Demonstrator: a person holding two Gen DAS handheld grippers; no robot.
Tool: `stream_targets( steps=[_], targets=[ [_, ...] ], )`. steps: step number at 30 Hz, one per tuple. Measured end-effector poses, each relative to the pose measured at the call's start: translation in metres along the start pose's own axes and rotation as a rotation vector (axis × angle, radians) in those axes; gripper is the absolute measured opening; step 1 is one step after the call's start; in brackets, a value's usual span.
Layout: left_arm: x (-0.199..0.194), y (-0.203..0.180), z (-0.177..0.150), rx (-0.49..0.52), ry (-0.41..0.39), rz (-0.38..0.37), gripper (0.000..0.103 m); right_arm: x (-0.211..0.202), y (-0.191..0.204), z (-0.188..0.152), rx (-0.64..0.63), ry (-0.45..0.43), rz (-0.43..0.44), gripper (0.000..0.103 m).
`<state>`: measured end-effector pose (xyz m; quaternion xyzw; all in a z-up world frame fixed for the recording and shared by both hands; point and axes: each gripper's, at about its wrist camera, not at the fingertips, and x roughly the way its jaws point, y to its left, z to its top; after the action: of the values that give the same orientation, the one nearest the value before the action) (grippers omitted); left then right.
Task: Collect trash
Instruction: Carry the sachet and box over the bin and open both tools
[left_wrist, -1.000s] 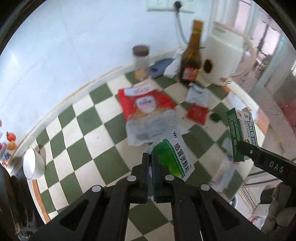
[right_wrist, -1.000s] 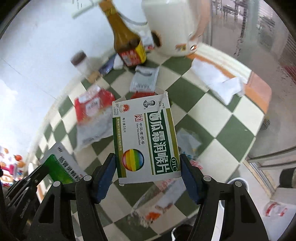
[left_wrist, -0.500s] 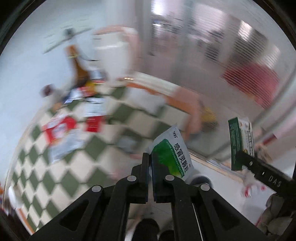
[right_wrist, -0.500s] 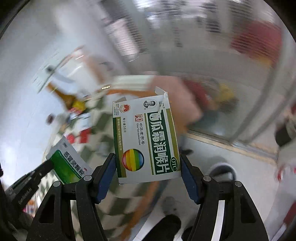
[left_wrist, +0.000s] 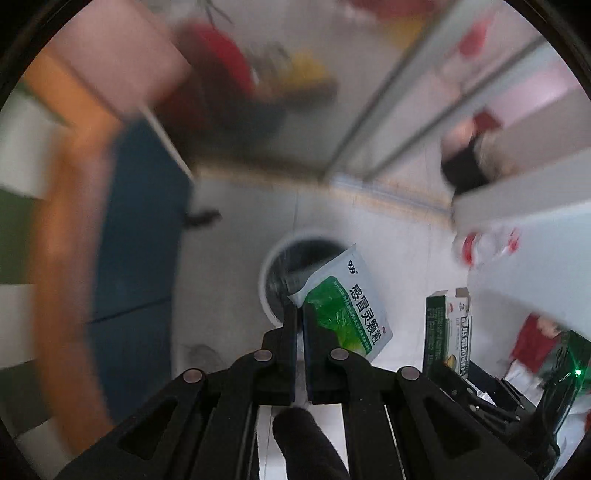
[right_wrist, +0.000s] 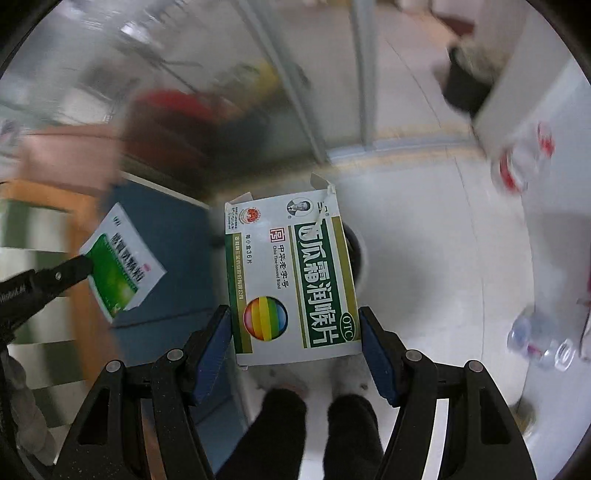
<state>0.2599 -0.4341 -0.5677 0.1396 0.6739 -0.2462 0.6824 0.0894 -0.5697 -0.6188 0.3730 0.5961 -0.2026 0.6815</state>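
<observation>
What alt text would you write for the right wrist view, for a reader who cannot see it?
The right gripper clamps a white and green medicine box between its blue pads, above a pale floor. At left, the left gripper holds a green and white sachet; the background is blurred.

Blue panel (left_wrist: 140, 236) at left beside orange edge (left_wrist: 70, 258); clear bottles with red caps (right_wrist: 524, 162) at right, blurred.

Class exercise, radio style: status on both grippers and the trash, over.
Left gripper shut on green-and-white foil sachet. Right gripper shut on white-and-green cardboard medicine box. Round white-rimmed bin on floor below; nothing seen blocking it.
</observation>
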Motion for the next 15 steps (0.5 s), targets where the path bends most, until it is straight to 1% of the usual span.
stream_targets(
  steps=[2, 4, 5, 6, 8, 10, 13, 14, 15],
  targets=[
    [0.072, -0.009, 0.005, 0.036, 0.064, 0.025, 0.001, 0.053, -0.015, 0.003, 0.011, 0.032, -0.003, 0.07],
    [0.13, -0.015, 0.009, 0.054, 0.112, 0.049, 0.001, 0.113, -0.033, 0.009, 0.017, 0.061, 0.004, 0.07],
    [0.161, -0.016, 0.011, 0.063, 0.135, 0.055, 0.001, 0.132, -0.037, 0.011, 0.016, 0.074, 0.005, 0.07],
    [0.185, -0.016, 0.013, 0.068, 0.153, 0.066, 0.001, 0.161, -0.043, 0.015, 0.017, 0.087, 0.007, 0.07],
    [0.223, -0.014, 0.017, 0.073, 0.184, 0.073, 0.002, 0.2, -0.047, 0.022, 0.02, 0.104, -0.001, 0.07],
    [0.254, -0.012, 0.022, 0.081, 0.204, 0.085, 0.002, 0.228, -0.053, 0.026, 0.026, 0.119, 0.0, 0.07],
    [0.275, -0.011, 0.021, 0.096, 0.215, 0.102, 0.005, 0.256, -0.056, 0.03, 0.024, 0.127, -0.008, 0.07],
    [0.277, -0.008, 0.021, 0.099, 0.217, 0.1, 0.008, 0.263, -0.056, 0.031, 0.023, 0.131, -0.007, 0.07],
    [0.277, -0.006, 0.021, 0.101, 0.22, 0.099, 0.009, 0.264, -0.056, 0.033, 0.019, 0.136, -0.007, 0.07]
  ],
)
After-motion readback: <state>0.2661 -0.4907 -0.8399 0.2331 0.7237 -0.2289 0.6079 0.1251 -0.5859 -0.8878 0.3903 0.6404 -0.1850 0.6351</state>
